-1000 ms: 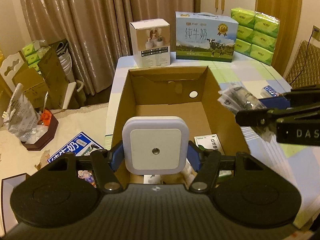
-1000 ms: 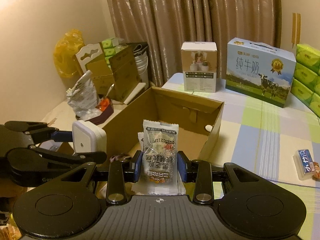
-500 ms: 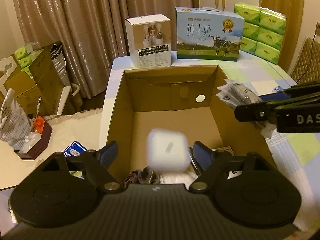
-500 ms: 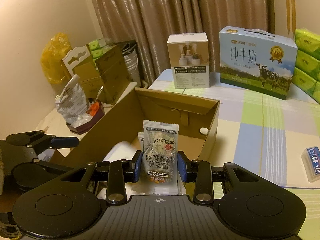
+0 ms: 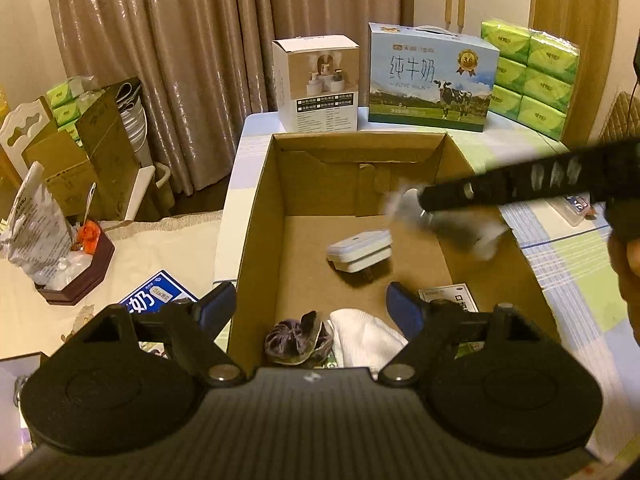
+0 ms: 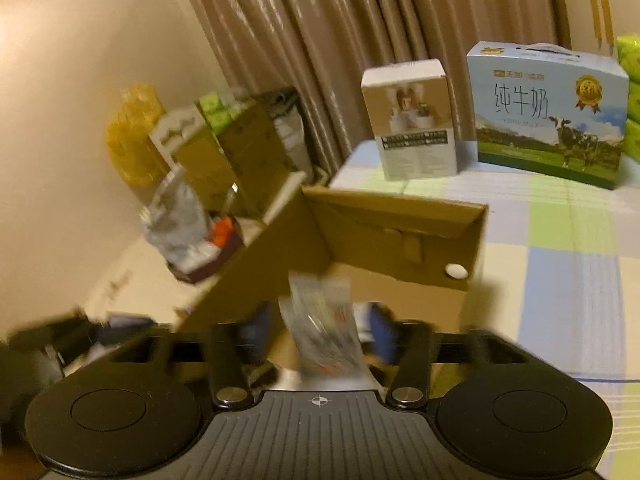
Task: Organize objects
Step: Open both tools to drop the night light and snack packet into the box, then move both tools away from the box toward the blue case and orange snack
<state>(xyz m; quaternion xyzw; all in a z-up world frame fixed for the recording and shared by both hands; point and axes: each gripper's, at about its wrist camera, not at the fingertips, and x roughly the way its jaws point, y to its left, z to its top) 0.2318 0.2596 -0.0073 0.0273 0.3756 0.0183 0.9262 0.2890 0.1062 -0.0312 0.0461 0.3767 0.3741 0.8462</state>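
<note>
An open cardboard box (image 5: 256,216) stands on the table; it also shows in the right wrist view (image 6: 396,216). A white square night light (image 5: 360,250) lies on the box floor. My left gripper (image 5: 310,308) is open and empty above the box's near edge. My right gripper (image 6: 320,334) is open over the box, blurred by motion. A clear snack packet (image 6: 326,328) is between its fingers, loose and tilted; in the left wrist view the packet (image 5: 452,220) is a blur over the box's right wall, beside the right gripper's finger (image 5: 520,184).
In the box lie a dark scrunchie (image 5: 298,338), a white cloth (image 5: 368,338) and a small medicine box (image 5: 452,300). Behind stand a white carton (image 5: 316,84), a milk case (image 5: 432,76) and green tissue packs (image 5: 532,76). A blue packet (image 5: 154,302) lies left.
My left gripper opened and dropped the night light, which now lies in the box. My right gripper swung over the box and opened, and the snack packet is slipping out.
</note>
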